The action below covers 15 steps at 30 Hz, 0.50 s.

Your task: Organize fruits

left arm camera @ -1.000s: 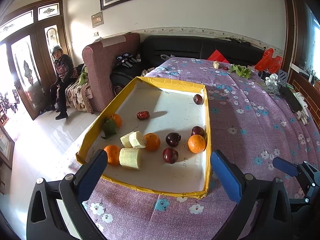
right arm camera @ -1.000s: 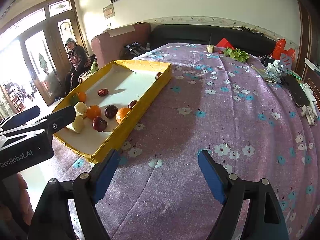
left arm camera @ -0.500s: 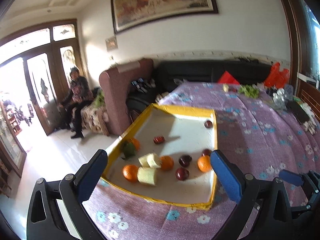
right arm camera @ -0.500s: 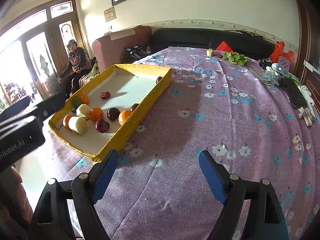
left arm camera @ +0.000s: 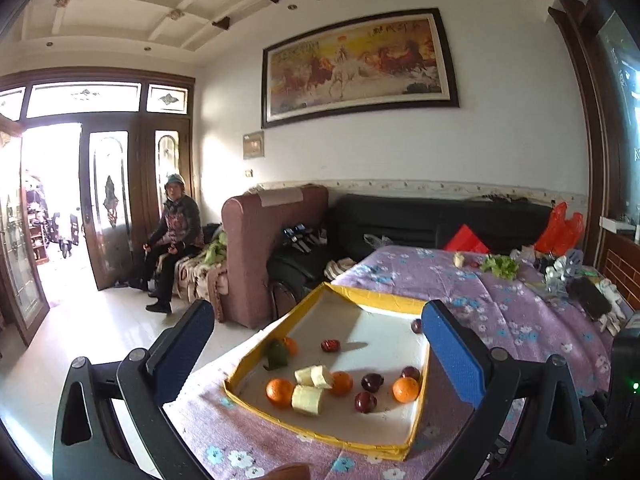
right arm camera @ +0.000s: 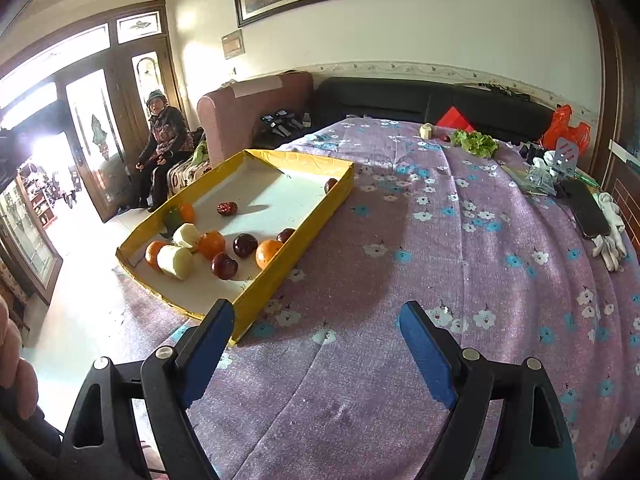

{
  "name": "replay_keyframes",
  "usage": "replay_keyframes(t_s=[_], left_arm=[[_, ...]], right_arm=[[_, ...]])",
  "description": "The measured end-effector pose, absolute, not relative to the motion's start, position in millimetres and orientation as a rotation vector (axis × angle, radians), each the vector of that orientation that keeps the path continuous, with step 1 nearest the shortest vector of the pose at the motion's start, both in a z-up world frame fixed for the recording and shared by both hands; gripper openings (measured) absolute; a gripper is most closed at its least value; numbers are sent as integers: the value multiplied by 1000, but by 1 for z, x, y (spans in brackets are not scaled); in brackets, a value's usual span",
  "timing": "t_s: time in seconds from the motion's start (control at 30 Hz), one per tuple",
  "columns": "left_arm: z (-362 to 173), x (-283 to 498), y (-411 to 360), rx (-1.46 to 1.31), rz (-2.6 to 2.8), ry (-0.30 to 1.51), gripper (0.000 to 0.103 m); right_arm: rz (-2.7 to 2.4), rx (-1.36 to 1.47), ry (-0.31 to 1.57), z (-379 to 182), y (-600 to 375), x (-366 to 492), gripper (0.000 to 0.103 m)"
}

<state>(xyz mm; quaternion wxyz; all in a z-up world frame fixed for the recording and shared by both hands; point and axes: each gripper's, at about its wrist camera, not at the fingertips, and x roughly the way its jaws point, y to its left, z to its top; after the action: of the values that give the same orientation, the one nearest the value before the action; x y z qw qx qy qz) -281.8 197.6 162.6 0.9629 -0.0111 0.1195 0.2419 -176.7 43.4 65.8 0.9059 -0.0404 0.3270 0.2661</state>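
A yellow-walled tray (left arm camera: 325,435) (right arm camera: 304,248) with a white floor lies on the purple flowered tablecloth. In it are several oranges (left arm camera: 279,392) (right arm camera: 268,253), dark red plums (left arm camera: 365,401) (right arm camera: 224,266), pale cut fruit pieces (left arm camera: 307,399) (right arm camera: 176,262) and a green fruit (left arm camera: 277,355). My left gripper (left arm camera: 320,352) is open and empty, raised and tilted up well back from the tray. My right gripper (right arm camera: 316,344) is open and empty above bare cloth to the right of the tray's near corner.
A person (left arm camera: 174,236) sits by the door at the left. A brown armchair (left arm camera: 264,256) and black sofa (left arm camera: 440,220) stand behind the table. Lettuce (right arm camera: 476,142), a phone (right arm camera: 588,212), white gloves (right arm camera: 610,236) and small items lie at the far right.
My left gripper has lifted and tilted upward, so the tray looks smaller and lower and the wall painting and ceiling show. The right gripper has barely shifted. The fruit has not moved.
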Motion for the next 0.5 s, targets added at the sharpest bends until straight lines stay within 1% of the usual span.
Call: replay_keyframes(t_s=[0.17, 0.5], left_arm=[[148, -266, 203, -78, 405, 376, 103], [124, -250, 204, -85, 365, 505, 103]], right_arm=[[557, -129, 654, 64, 52, -183, 89], [549, -139, 671, 57, 55, -180, 92]])
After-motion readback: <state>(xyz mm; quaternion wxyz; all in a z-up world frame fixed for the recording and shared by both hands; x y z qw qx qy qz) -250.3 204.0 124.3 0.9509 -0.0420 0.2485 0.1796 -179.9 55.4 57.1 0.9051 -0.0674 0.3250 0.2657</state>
